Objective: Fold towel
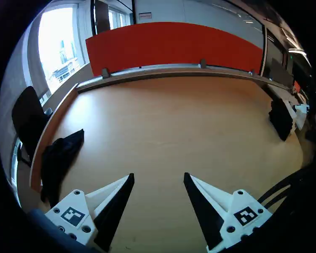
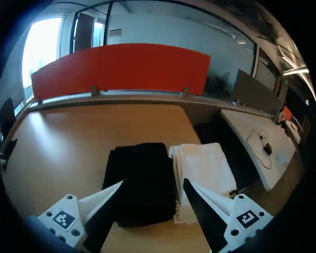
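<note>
The left hand-held gripper [image 1: 158, 175] hovers with its white and black fingers spread wide, gripping nothing, over the bare middle of the light wooden desk [image 1: 179, 118]. A crumpled black cloth towel [image 1: 61, 158] lies at the desk's left edge. A long red-orange panel screen [image 1: 175, 44] stands along the far edge. The right hand-held gripper [image 2: 153, 181], also wide and empty, hangs above a stack of folded black towels [image 2: 143, 168] near the desk's right edge, with a stack of folded white towels [image 2: 204, 166] touching its right side
</note>
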`<act>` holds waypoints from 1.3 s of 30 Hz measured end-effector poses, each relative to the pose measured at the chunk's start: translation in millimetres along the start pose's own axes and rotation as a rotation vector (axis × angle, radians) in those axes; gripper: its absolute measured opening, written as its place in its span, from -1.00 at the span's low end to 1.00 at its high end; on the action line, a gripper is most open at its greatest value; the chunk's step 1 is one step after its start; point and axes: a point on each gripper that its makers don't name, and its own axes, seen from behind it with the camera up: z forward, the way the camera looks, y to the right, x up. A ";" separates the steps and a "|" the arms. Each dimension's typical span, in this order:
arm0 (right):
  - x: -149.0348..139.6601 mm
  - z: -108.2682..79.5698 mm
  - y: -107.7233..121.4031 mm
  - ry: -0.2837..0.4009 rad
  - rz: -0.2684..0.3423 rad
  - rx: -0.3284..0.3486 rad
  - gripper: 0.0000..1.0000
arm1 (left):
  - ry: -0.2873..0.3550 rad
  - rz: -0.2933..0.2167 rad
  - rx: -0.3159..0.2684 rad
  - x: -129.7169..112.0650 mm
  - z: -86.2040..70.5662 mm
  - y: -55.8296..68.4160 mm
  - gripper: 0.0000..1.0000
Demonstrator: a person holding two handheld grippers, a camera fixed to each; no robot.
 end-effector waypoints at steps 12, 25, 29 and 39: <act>26.9 -7.1 -14.5 0.136 0.045 -0.021 1.00 | 0.033 -0.016 0.026 10.8 -1.8 -9.5 0.73; 89.9 -36.0 -22.3 0.388 0.042 -0.070 1.00 | 0.125 -0.065 0.048 40.2 -1.7 -15.4 0.73; 97.4 -39.6 -27.0 0.412 0.034 -0.074 1.00 | 0.179 -0.071 0.059 58.9 -4.2 -19.5 0.73; 111.8 -46.3 -36.2 0.454 0.040 -0.061 1.00 | 0.397 -0.103 0.105 130.2 -30.9 -42.0 0.73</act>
